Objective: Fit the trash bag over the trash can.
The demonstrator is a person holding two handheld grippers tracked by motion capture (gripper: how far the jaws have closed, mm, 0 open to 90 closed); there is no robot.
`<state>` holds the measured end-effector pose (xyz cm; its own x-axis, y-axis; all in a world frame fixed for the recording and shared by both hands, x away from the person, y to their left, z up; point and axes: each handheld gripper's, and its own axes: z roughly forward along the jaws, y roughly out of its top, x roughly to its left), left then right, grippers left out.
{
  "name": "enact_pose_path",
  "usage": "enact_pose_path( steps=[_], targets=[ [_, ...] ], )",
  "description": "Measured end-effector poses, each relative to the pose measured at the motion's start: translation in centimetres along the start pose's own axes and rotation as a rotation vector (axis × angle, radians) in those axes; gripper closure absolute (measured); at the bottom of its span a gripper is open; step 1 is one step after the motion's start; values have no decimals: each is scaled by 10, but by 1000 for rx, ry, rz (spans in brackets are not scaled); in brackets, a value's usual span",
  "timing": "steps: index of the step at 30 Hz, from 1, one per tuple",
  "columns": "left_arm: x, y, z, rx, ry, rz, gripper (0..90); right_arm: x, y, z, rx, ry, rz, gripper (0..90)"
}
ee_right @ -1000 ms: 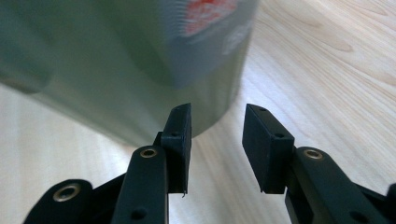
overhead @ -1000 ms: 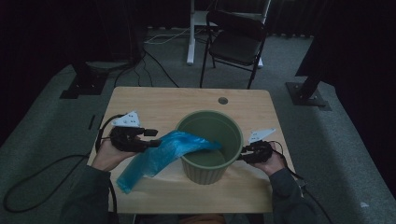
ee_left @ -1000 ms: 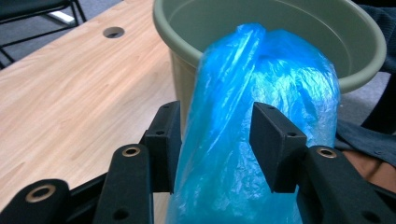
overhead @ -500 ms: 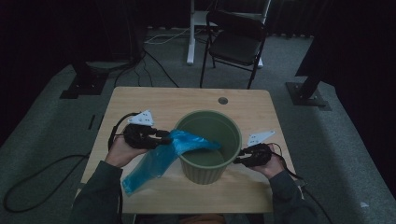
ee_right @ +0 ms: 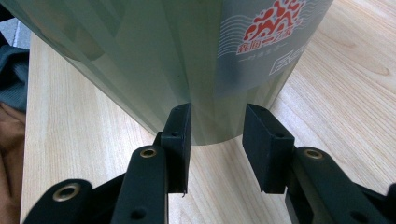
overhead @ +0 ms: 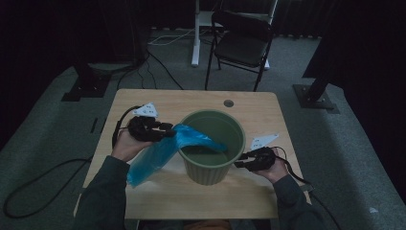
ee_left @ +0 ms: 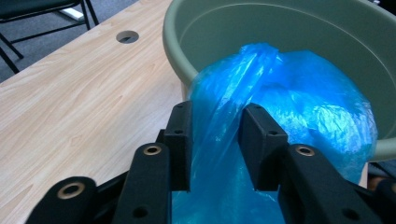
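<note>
A green plastic bin stands upright at the middle of the wooden table. A blue plastic bag runs from the tabletop up over the bin's left rim, its end lying inside. My left gripper is at the bin's left side. In the left gripper view its pads hold a gathered strand of the bag in front of the bin; the jaws have just been opening a little. My right gripper is open, its tips either side of the bin's base without gripping it.
The bin's wall bears a red and white printed label. A round cable hole sits near the table's far edge. A black folding chair and a white post stand on the floor beyond. Cables trail from both grippers.
My left gripper has moved right, toward the bin, carrying the bag's upper end farther over the rim. The right gripper has stayed at the bin's base.
</note>
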<state>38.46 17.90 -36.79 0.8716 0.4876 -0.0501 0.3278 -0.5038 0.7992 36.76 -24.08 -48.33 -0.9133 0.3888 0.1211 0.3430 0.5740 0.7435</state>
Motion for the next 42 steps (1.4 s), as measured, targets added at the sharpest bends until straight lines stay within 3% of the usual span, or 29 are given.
enact_pose_path(
  steps=[9, 15, 27, 33, 37, 42],
  targets=[
    [4, -14, -26, -73, 51, -15, 561, -4, -2, -5, -15, -22, 18, 615],
    [10, -29, -36, -81, 73, -37, 540, -5, -2, -4, -10, -24, 21, 615],
    [21, -44, -19, -54, 58, -88, 477, -7, -3, -6, -12, -30, 29, 615],
    [22, -48, -15, -46, 50, -94, 482, -8, -3, -7, -9, -39, 26, 615],
    [21, -49, -13, -34, 40, -95, 534, -8, -3, -7, -10, -38, 26, 616],
    [15, -39, -14, -36, 31, -67, 772, -8, -3, -9, -9, -49, 23, 625]
  ],
)
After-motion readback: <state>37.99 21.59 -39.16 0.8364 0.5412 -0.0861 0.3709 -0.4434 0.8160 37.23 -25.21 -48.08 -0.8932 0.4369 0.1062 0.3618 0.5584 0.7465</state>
